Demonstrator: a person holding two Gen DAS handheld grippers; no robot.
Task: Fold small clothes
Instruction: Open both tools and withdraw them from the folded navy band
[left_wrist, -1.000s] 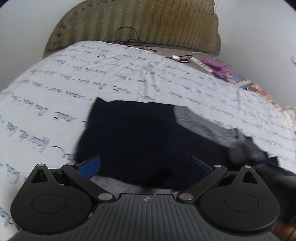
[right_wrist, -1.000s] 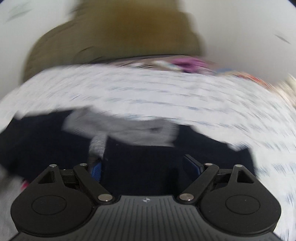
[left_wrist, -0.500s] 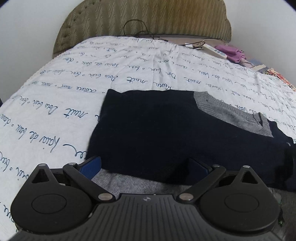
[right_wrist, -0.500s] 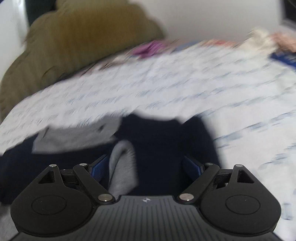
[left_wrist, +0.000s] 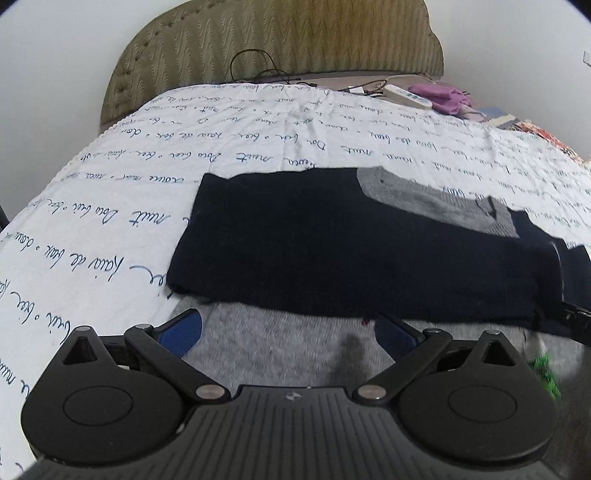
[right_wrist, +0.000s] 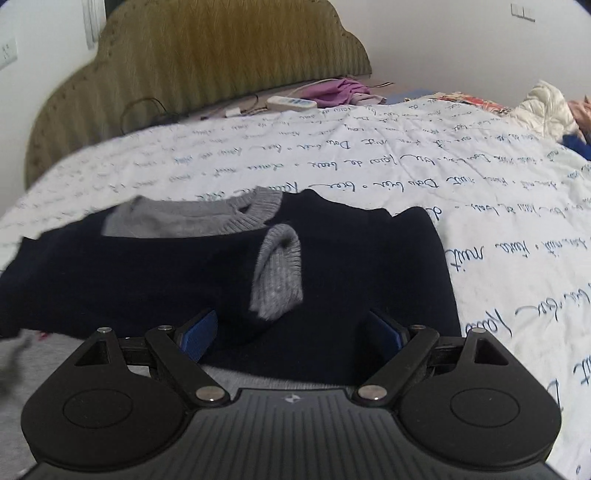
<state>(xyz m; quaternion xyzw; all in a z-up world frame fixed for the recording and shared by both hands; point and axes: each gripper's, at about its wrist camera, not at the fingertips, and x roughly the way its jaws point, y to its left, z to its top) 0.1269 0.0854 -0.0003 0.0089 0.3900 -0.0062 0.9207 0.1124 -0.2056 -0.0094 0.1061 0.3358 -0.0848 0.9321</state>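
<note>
Navy sweater (left_wrist: 354, 247) partly folded on bedspread (left_wrist: 110, 206), grey cuff (right_wrist: 277, 273) tucked across; left gripper (left_wrist: 284, 332), right gripper (right_wrist: 291, 332) spread, empty; final folds pending.

Left wrist view: low over the near edge of the bed, looking along the left gripper (left_wrist: 288, 332) toward the headboard (left_wrist: 273, 40). Navy sweater (left_wrist: 351, 251) lies close ahead, filling the middle; its far right end runs off toward the frame edge.

Right wrist view: same low height, set further right, looking along the right gripper (right_wrist: 291, 332) and angled slightly left, so the headboard (right_wrist: 207, 62) sits left of centre. Sweater (right_wrist: 177, 273) very near.

Shared: sweater, its grey collar (left_wrist: 424, 195) (right_wrist: 207, 218), the script-printed bedspread (left_wrist: 110, 206) (right_wrist: 424, 166), headboard, white power strip (left_wrist: 406, 96) (right_wrist: 291, 102).
</note>
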